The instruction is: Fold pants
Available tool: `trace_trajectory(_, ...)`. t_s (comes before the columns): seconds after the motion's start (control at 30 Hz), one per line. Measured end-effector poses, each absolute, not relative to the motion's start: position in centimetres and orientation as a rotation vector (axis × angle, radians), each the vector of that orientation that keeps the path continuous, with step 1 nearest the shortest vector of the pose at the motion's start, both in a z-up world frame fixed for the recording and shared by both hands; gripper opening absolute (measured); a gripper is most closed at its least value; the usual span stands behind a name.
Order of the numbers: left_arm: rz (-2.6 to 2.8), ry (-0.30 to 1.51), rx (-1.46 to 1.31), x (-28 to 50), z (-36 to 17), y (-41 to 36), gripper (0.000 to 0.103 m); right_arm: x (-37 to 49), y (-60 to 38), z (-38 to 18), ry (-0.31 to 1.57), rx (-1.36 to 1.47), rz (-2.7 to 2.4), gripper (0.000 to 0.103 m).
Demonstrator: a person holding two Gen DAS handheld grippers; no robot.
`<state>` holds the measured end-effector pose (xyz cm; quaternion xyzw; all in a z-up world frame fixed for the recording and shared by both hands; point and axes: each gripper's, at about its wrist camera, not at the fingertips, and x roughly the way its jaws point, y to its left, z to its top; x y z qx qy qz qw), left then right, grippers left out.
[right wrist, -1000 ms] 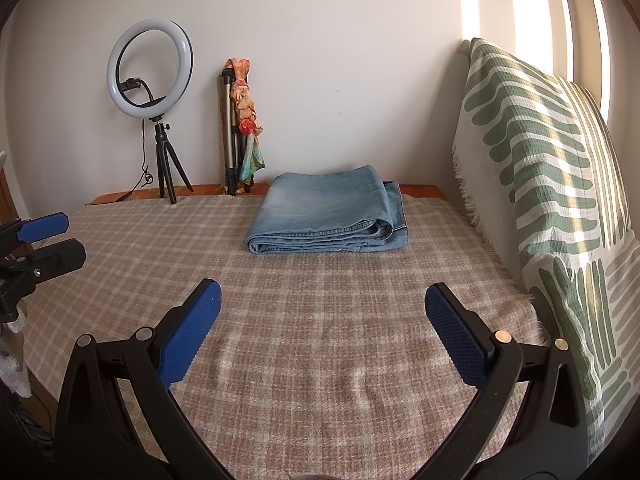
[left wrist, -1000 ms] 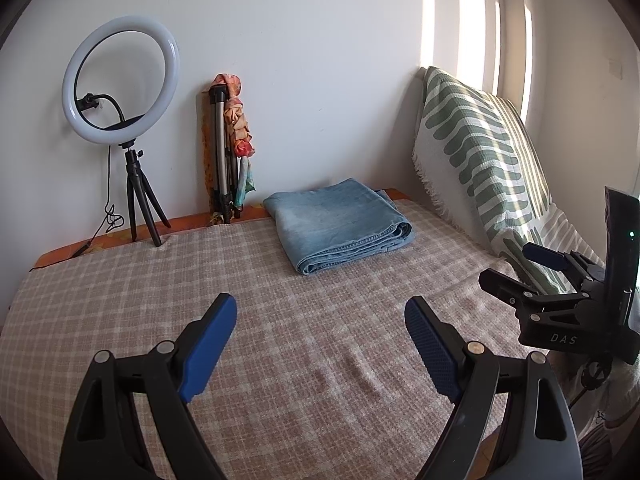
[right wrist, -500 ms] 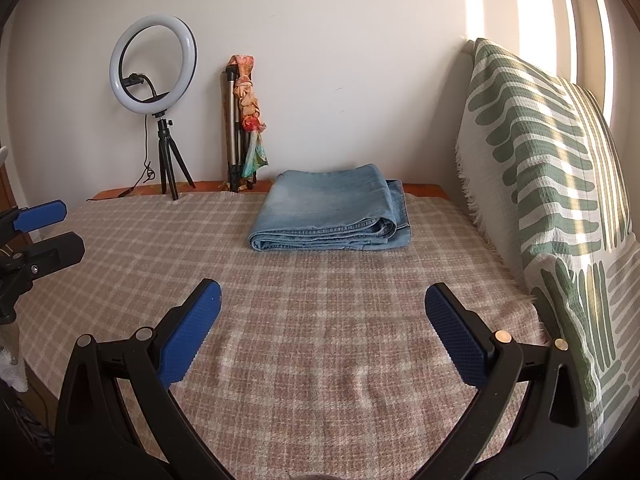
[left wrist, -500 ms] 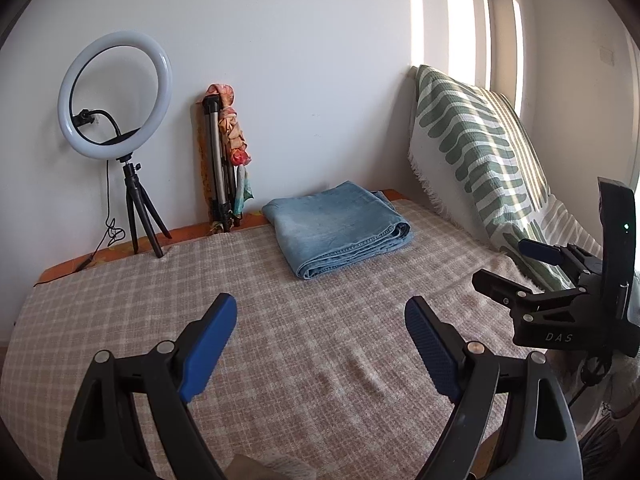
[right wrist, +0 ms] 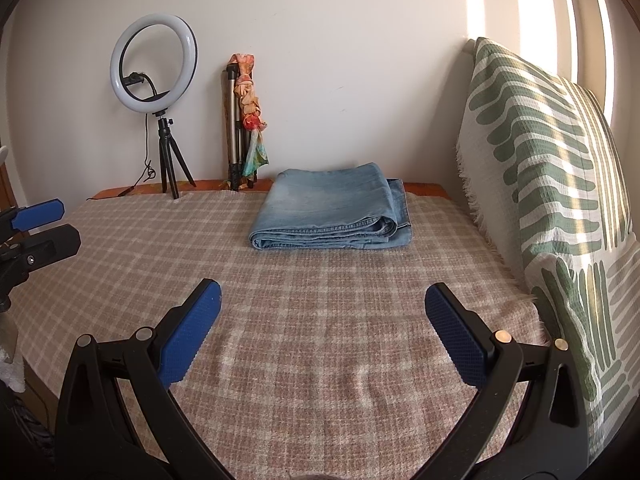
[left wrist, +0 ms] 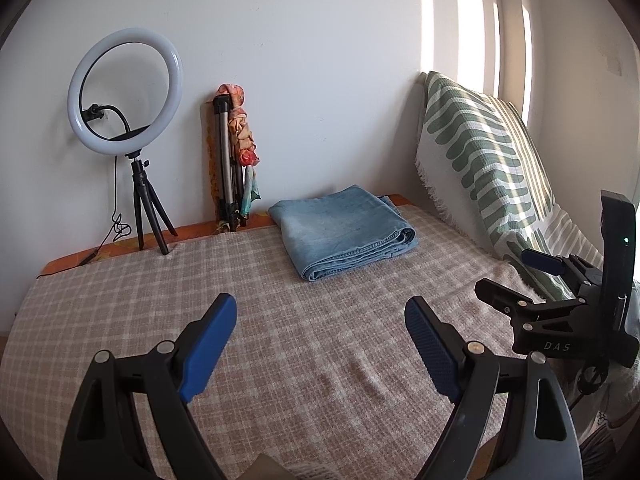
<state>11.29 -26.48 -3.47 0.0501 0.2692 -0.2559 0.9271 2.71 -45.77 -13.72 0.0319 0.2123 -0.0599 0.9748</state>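
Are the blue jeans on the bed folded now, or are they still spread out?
Folded. The jeans lie as a compact stack on the checked blanket, with several layered edges showing along the near side.

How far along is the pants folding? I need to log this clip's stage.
Folding looks done: the jeans lie as a compact layered stack at the far side of the checked blanket, near the wall. Nothing is in hand: the left hand-held gripper and right hand-held gripper are both open, empty, well short of the jeans. Nothing visibly remains.
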Motion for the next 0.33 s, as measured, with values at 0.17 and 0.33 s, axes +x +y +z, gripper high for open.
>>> trace_trajectory(0.17, -0.516, 0.552, 0.092, 11.45, -3.58, -26.22, 0.085, 2.77, -45.59, -13.85, 0.432, 0.063, -0.116, 0.103)
trace_trajectory(0.33, -0.512, 0.551, 0.093, 11.45, -3.59, -26.19, 0.085, 2.68, -45.29, -14.09, 0.439, 0.066, -0.113, 0.103)
